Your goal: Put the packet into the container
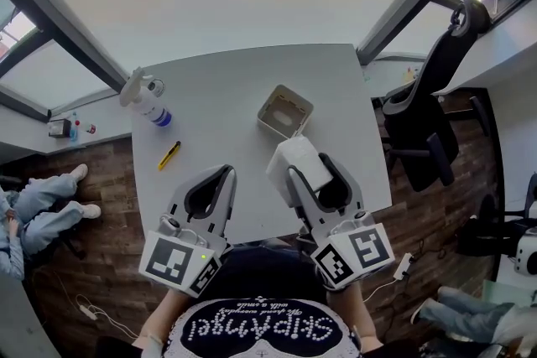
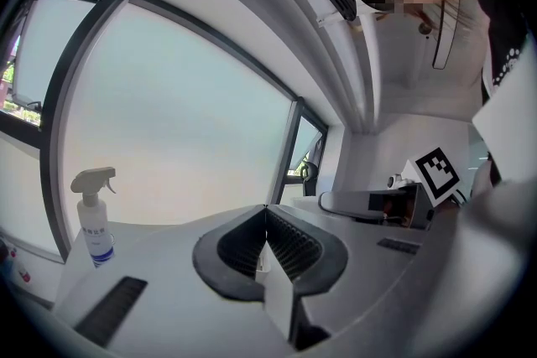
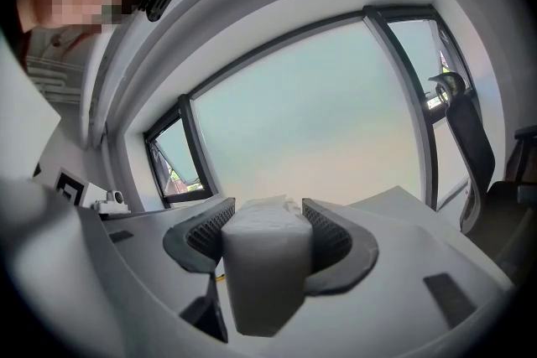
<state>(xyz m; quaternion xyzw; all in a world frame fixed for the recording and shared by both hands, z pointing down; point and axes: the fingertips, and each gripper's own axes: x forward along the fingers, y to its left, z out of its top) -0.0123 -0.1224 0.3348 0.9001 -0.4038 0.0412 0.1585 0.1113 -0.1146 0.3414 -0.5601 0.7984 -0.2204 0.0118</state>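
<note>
A white packet (image 1: 295, 163) is held above the white table (image 1: 218, 88), with my right gripper (image 1: 307, 163) shut on it. In the right gripper view the packet (image 3: 267, 268) fills the space between the two black pads. The container (image 1: 284, 111), a small square beige box, stands open on the table just beyond the packet. My left gripper (image 1: 227, 173) hovers over the table's near edge, shut with nothing in it; its pads (image 2: 285, 243) meet in the left gripper view.
A white spray bottle (image 1: 147, 99) stands at the table's far left corner, with a yellow utility knife (image 1: 169, 155) nearer. A black office chair (image 1: 428, 109) is right of the table. A person's legs (image 1: 38, 205) show at the left.
</note>
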